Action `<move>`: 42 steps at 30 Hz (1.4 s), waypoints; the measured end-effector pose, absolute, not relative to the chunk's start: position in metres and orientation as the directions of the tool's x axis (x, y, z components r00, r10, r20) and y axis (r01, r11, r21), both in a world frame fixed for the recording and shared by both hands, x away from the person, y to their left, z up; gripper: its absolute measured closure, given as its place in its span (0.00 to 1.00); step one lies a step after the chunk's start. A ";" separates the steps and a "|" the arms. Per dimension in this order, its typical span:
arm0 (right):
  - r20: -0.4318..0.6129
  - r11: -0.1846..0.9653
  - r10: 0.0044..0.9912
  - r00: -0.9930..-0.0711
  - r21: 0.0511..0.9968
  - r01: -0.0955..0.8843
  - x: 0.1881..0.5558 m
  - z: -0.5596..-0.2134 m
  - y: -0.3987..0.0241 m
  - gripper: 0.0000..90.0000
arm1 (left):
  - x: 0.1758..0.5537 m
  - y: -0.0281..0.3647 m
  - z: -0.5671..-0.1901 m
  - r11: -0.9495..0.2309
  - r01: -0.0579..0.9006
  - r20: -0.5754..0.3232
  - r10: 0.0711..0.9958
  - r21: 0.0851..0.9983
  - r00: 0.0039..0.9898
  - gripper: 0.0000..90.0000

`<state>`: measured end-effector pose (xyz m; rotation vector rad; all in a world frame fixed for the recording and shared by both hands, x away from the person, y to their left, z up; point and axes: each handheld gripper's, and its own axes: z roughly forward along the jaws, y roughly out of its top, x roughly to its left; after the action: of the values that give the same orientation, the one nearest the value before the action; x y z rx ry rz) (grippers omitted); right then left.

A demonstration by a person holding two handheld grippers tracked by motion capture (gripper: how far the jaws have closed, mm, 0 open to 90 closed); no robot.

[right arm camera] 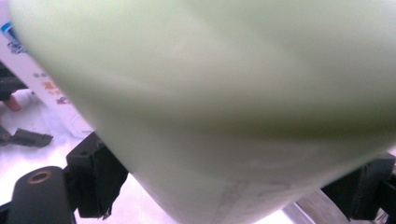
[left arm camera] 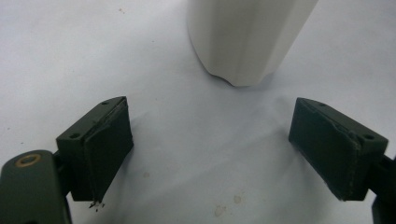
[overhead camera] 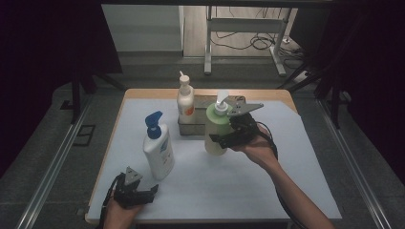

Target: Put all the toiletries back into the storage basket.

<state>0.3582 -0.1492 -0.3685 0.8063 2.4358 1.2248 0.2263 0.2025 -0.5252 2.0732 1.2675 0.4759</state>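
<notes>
Three pump bottles stand out in the high view: the green bottle (overhead camera: 216, 130), clamped in the right gripper (overhead camera: 228, 136) near the table's (overhead camera: 296, 191) middle, just in front of the metal tray (overhead camera: 191, 128); a blue-capped white bottle (overhead camera: 158, 149) toward the left edge; and an orange-labelled white bottle (overhead camera: 185, 102) standing in the tray. The right gripper view adds the jaws pressed on both sides of the green bottle's pale body (right arm camera: 224, 102). The left gripper (overhead camera: 136, 194) rests by the near-left corner; its own view shows jaws wide apart, holding nothing, the white bottle's base (left arm camera: 243, 42) just ahead.
</notes>
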 end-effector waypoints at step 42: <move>-0.040 0.429 0.706 -0.707 0.819 0.382 0.430 -0.338 -0.134 0.14 | 0.226 0.202 -0.525 -0.316 0.649 -0.031 0.885 0.692 0.464 0.14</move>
<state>0.4299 -0.1337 -0.3383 0.9276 2.3088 1.1786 0.2264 0.2025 -0.5251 2.0720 1.2703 0.4736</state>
